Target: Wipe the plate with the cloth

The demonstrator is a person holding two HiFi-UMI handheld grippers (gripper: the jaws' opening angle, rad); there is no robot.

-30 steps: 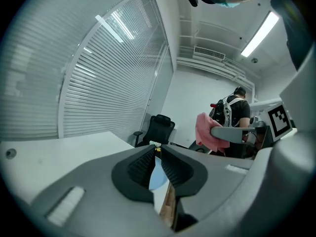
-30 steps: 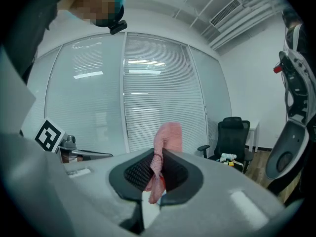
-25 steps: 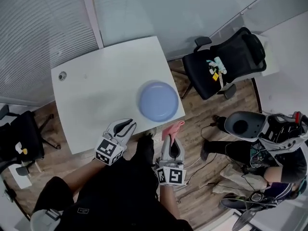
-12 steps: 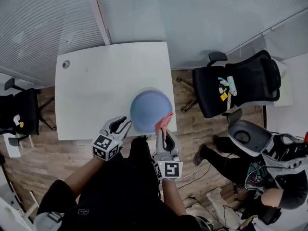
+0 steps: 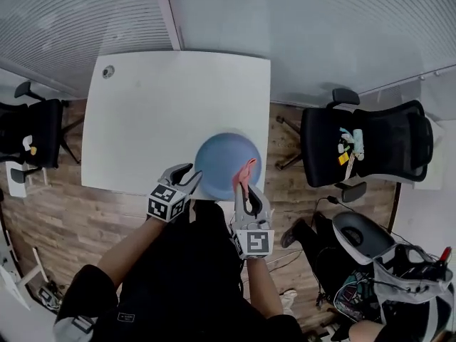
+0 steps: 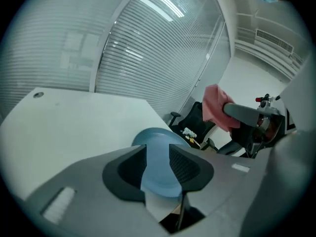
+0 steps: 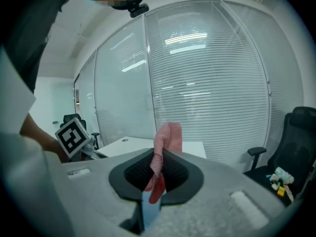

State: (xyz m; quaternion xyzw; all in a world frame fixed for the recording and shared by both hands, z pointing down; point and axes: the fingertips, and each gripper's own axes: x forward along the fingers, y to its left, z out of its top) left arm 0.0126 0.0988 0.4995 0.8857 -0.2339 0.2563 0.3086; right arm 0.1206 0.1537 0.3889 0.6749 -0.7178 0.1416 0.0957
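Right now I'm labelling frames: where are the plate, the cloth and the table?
plate [image 5: 222, 159], head view, middle of its blue face.
cloth [image 7: 169, 135], right gripper view, its upper pink fold.
table [image 5: 153, 112], head view, bare white top.

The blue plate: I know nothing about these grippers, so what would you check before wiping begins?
1. The cloth clamped in the right gripper: ok.
2. The plate flat on the table: ok, though near the edge.
3. The left gripper steadying the plate: not ok; its jaws are opening, with nothing between them.
4. Cloth touching plate: not ok, held clear of it.
5. Where the plate is dirty: cannot tell.
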